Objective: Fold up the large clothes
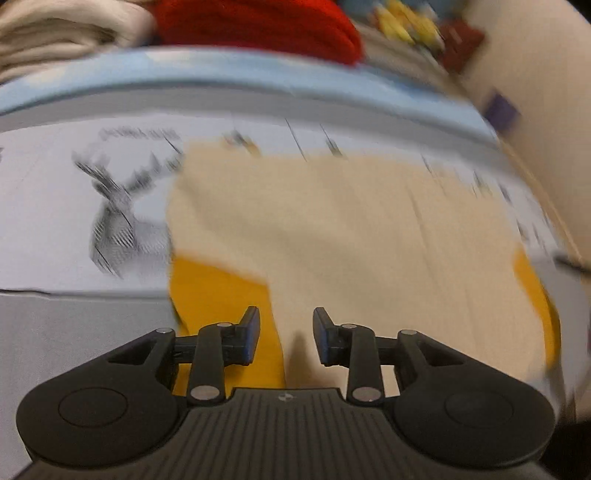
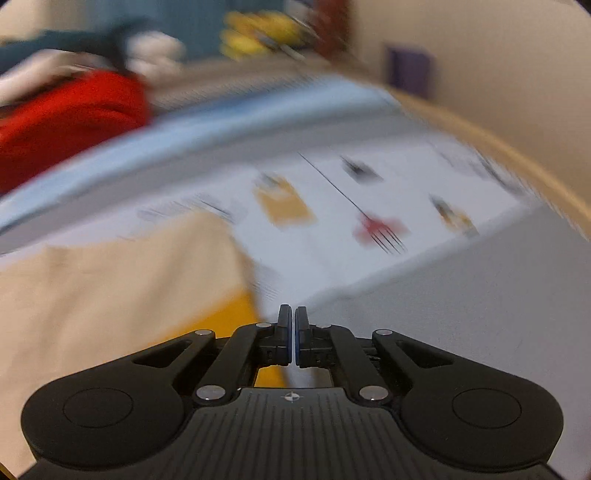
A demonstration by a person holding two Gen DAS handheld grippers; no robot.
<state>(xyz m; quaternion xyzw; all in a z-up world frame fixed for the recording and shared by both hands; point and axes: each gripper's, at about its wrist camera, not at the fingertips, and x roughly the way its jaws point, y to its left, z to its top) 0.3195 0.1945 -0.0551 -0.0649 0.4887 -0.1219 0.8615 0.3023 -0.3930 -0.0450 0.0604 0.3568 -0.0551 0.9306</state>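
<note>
A beige garment (image 1: pixel 351 229) with an orange-yellow part (image 1: pixel 218 291) lies flat on the printed bed cover (image 1: pixel 55 206). My left gripper (image 1: pixel 286 338) is open and empty, held just above the garment's near edge where beige meets orange. In the right wrist view the same garment (image 2: pixel 110 291) lies at the left. My right gripper (image 2: pixel 294 338) is shut with nothing visible between its pads, just off the garment's right edge, over the grey sheet (image 2: pixel 461 295). Both views are motion-blurred.
A red garment (image 1: pixel 258 26) and pale folded cloth (image 1: pixel 55 40) are piled at the back beyond a light blue band (image 1: pixel 221 70). The cover carries a deer print (image 1: pixel 118 206) and small motifs (image 2: pixel 284 203). A beige wall (image 2: pixel 480 55) is at the right.
</note>
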